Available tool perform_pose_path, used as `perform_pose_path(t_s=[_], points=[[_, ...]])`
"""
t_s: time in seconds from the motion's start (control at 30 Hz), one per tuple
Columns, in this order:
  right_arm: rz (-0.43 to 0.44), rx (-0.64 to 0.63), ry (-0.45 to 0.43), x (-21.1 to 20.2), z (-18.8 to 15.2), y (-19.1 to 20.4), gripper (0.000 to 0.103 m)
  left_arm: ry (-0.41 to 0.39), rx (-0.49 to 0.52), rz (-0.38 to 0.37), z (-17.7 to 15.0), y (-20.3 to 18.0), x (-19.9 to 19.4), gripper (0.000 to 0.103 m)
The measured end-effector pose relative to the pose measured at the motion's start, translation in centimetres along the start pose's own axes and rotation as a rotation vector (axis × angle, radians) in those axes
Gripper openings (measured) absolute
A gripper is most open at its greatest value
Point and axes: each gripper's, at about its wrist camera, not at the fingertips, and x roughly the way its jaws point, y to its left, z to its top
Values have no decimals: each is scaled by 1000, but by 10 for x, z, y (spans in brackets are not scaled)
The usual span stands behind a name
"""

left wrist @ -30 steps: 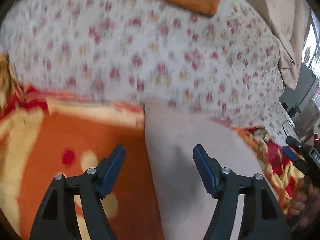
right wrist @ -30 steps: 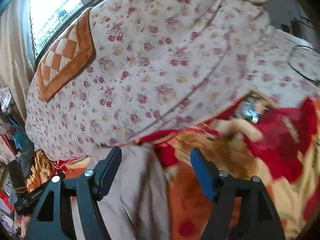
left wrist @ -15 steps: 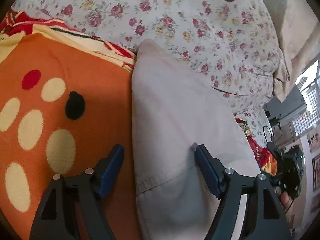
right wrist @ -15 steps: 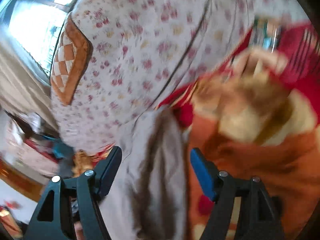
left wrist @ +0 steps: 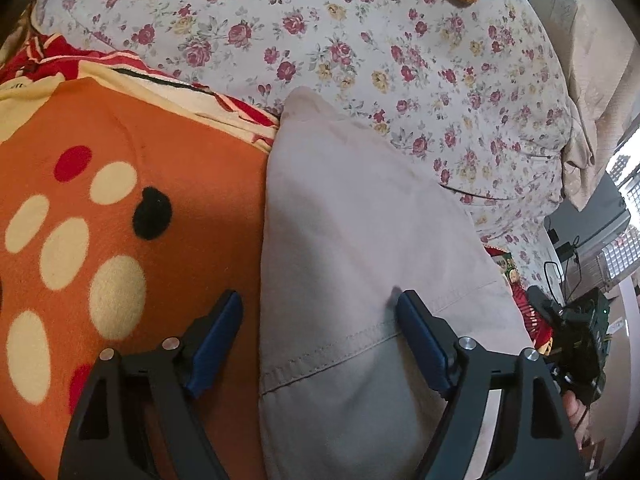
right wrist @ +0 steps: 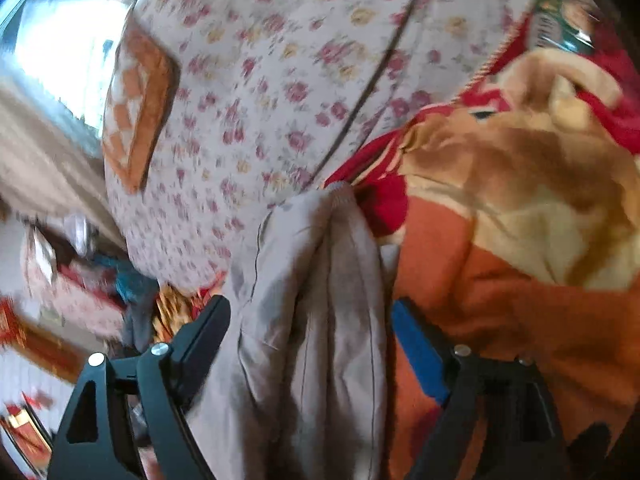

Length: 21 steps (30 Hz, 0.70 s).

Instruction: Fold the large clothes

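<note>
- Floral bedspread (left wrist: 360,52): white cloth with red and yellow roses, covering the bed across the upper part of both views; blurred in the right wrist view (right wrist: 260,92).
- Orange blanket (left wrist: 132,240): fleece with cream, red and black spots, bordered in cream and red stripes; it lies on the bed, on the left in the left wrist view and on the right in the right wrist view (right wrist: 500,300).
- Beige garment (left wrist: 360,280): the large piece of clothing to be folded, lying in a long folded strip on the bed with one long edge against the orange blanket and its far tip reaching the floral bedspread; a stitched hem crosses it near the left fingers. In the right wrist view (right wrist: 312,320) its surface is creased lengthwise.
- Orange checked cushion (right wrist: 136,108): at the far edge of the bed, near the bright window.
- Left gripper (left wrist: 320,320): fingers wide and just opened further; the blue pad (left wrist: 420,344) on one side rests on the garment, the other is over the blanket, neither clamping.
- Right gripper (right wrist: 308,320): fingers wide and just opened further, straddling the garment without pinching it.
</note>
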Motion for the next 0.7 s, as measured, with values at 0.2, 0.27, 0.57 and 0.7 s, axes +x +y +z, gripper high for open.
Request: perform_pose_path(t_s=[0.2, 0.27, 0.57, 0.7], points=[[-31, -170, 108, 24, -3, 7, 86, 5, 13, -25, 2, 3, 2, 78], [-32, -199, 126, 30, -1, 10, 89, 25, 14, -39, 6, 4, 4, 78], [31, -206, 208, 49, 3, 15, 40, -8, 149, -87, 9, -12, -15, 14], [64, -216, 196, 45, -4, 43, 35, -45, 193, -96, 20, -7, -49, 11]])
